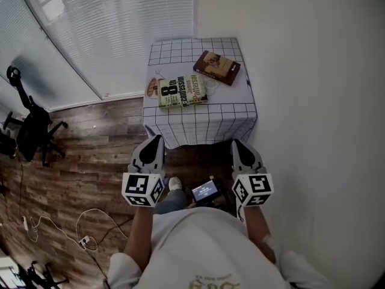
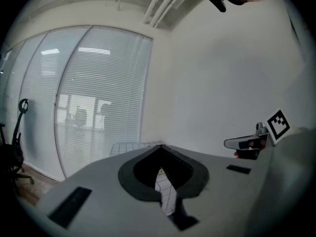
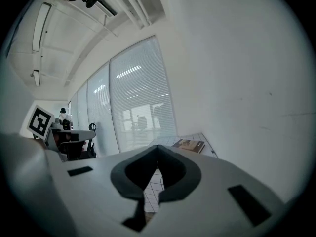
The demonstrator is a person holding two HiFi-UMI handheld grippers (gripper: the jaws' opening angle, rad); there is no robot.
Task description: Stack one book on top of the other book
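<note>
The left claw (image 1: 155,138) and the right claw (image 1: 236,143) are both closed tight, with nothing between their jaws and touching nothing. Both sit short of the table (image 1: 198,116), which lies at 12 o'clock from them. On it lies the green-and-white book (image 1: 182,91). The maroon book (image 1: 217,67) is just apart at its 2 o'clock.

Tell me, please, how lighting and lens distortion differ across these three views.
Head view: evenly lit and sharp, the title legible on the green-and-white paperback book, though the white window blinds bow. Left gripper view: strong fisheye, black corners, blinds backlit. Right gripper view: same fisheye, the dark red book small and soft.
</note>
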